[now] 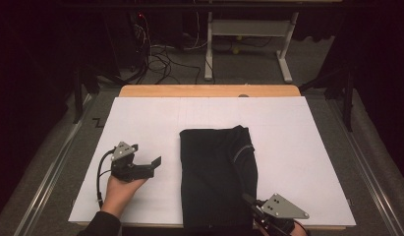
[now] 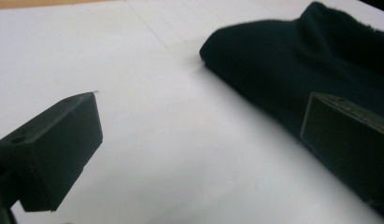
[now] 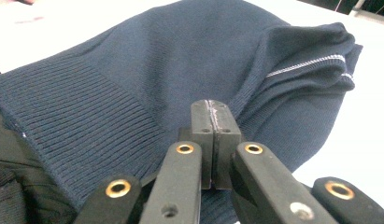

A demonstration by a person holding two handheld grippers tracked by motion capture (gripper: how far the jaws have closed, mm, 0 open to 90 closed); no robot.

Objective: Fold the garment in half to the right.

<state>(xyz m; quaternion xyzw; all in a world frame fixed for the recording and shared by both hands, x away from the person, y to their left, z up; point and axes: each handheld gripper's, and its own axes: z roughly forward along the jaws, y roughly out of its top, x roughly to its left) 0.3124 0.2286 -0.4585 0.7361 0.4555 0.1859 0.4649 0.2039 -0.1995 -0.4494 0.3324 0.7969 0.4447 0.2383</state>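
- Seen from the high view, a folded dark sweater (image 1: 216, 177) lies lengthwise toward the person on the white worktop (image 1: 298, 147); the left hand-held gripper (image 1: 153, 164) sits just left of it, jaws wide and empty, pointing at its left edge.
- In the left gripper view, the sweater (image 2: 292, 60) lies ahead and right, clear of the jaws.
- In the right gripper view, the right hand-held gripper (image 3: 213, 116) rests shut over the sweater's near ribbed hem (image 3: 77, 126); whether it pinches cloth, I cannot tell.

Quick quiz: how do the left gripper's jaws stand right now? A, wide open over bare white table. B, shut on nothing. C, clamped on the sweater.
A: the left gripper has its jaws spread wide with white table between them, beside the dark sweater.
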